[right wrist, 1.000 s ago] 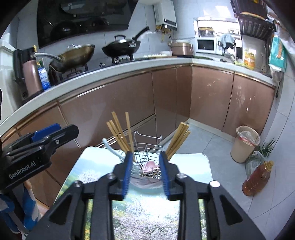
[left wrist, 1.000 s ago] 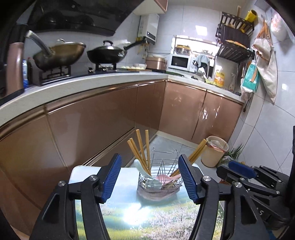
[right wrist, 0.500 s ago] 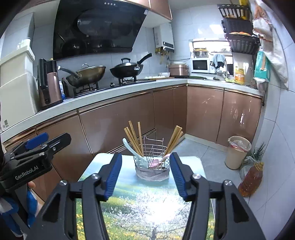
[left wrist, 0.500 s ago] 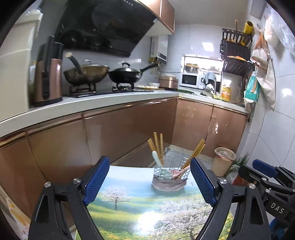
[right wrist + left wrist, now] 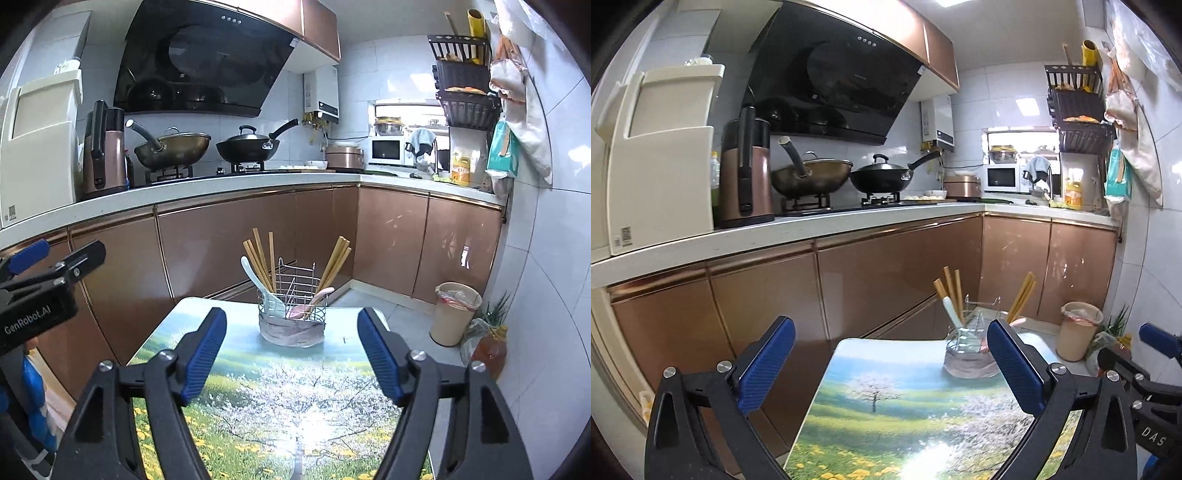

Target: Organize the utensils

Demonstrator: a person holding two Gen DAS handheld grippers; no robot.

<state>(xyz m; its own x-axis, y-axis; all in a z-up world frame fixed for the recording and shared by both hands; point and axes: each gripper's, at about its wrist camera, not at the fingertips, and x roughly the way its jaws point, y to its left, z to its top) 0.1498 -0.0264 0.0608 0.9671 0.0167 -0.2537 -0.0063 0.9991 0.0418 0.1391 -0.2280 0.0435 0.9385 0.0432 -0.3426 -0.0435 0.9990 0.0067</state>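
1. Copper-coloured cabinet fronts [image 5: 258,240] run under a pale counter across the middle of both views, with two woks on the stove at centre left and a microwave at centre right.
2. Below them, filling the lower centre of each frame, sits the desk [image 5: 280,398], its top printed with a meadow and blossoming trees.
3. Near the far edge of the desk stands the wire utensil basket [image 5: 295,295], just above centre in the right wrist view and right of centre in the left wrist view [image 5: 971,339].
4. The left gripper [image 5: 890,365] frames the lower part of its view; its blue-padded fingers [image 5: 768,365] stand wide apart, having just been opening, with nothing between them but the desk beyond.
5. The right gripper [image 5: 291,354] likewise has its fingers [image 5: 203,354] apart after just opening, and nothing is clamped.
6. Two bunches of wooden chopsticks [image 5: 258,258] lean out of the basket, one to the left, one to the right.
7. A white spoon [image 5: 258,284] rests in the left side of the basket and a pink spoon [image 5: 314,301] in the right.
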